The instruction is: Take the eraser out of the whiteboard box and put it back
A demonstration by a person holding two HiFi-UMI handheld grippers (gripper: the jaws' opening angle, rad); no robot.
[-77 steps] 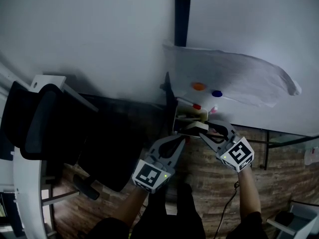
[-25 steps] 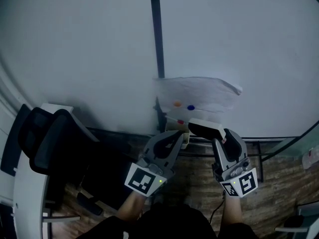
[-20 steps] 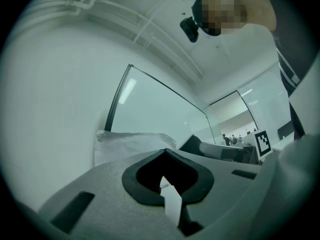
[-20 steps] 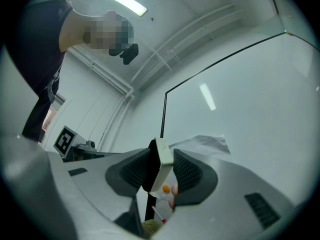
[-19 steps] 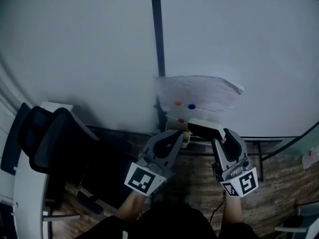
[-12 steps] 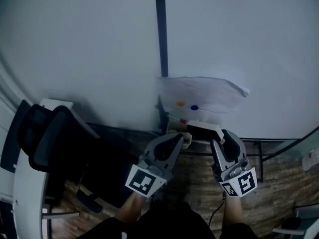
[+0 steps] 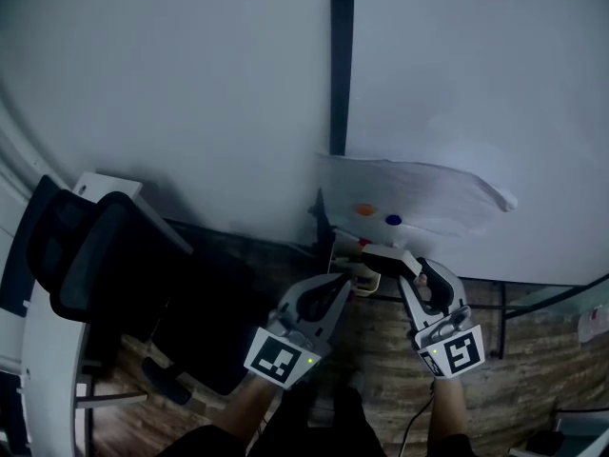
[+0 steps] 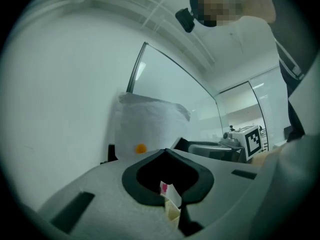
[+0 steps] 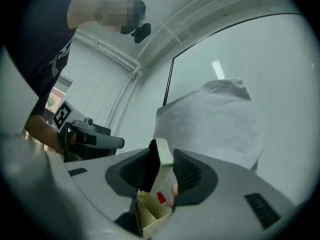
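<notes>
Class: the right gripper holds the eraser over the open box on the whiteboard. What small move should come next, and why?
Probably lower the right gripper, jaws shut, until the eraser goes into the box. The eraser is clamped between the pads with its lower end right at the open box's top, seemingly not yet seated inside.

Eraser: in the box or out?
Mostly out: the right gripper is shut on the eraser, which stands tilted over the box; whether its lower end has entered, cannot tell.
</notes>
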